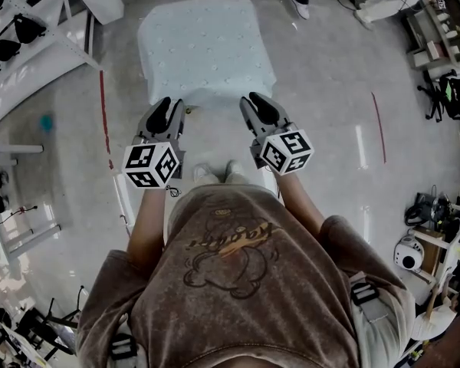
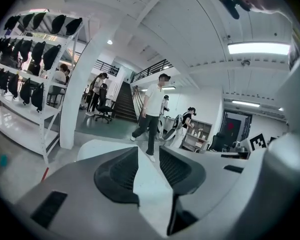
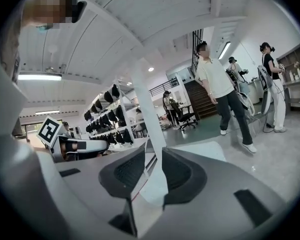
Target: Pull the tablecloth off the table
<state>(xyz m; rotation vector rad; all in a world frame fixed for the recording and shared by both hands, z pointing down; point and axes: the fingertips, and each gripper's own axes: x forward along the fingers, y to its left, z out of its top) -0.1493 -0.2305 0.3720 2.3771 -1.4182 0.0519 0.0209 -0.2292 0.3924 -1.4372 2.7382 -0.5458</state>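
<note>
A pale blue-white tablecloth (image 1: 203, 48) covers a small table straight ahead of me on the grey floor. My left gripper (image 1: 169, 107) hovers by the cloth's near left corner, and my right gripper (image 1: 258, 102) by its near right corner. Both point forward, just short of the hanging near edge. In the left gripper view the jaws (image 2: 149, 154) stand a little apart with nothing between them, and the cloth (image 2: 92, 148) shows beyond. The right gripper view has its jaws (image 3: 152, 158) narrowly apart and empty, with the cloth (image 3: 210, 151) behind them.
White racks with dark bags (image 1: 15, 33) stand at the left beside a white pillar (image 2: 82, 94). A red line (image 1: 103, 121) runs along the floor. Cluttered shelves (image 1: 437, 21) fill the right side. A person (image 2: 152, 109) walks beyond the table.
</note>
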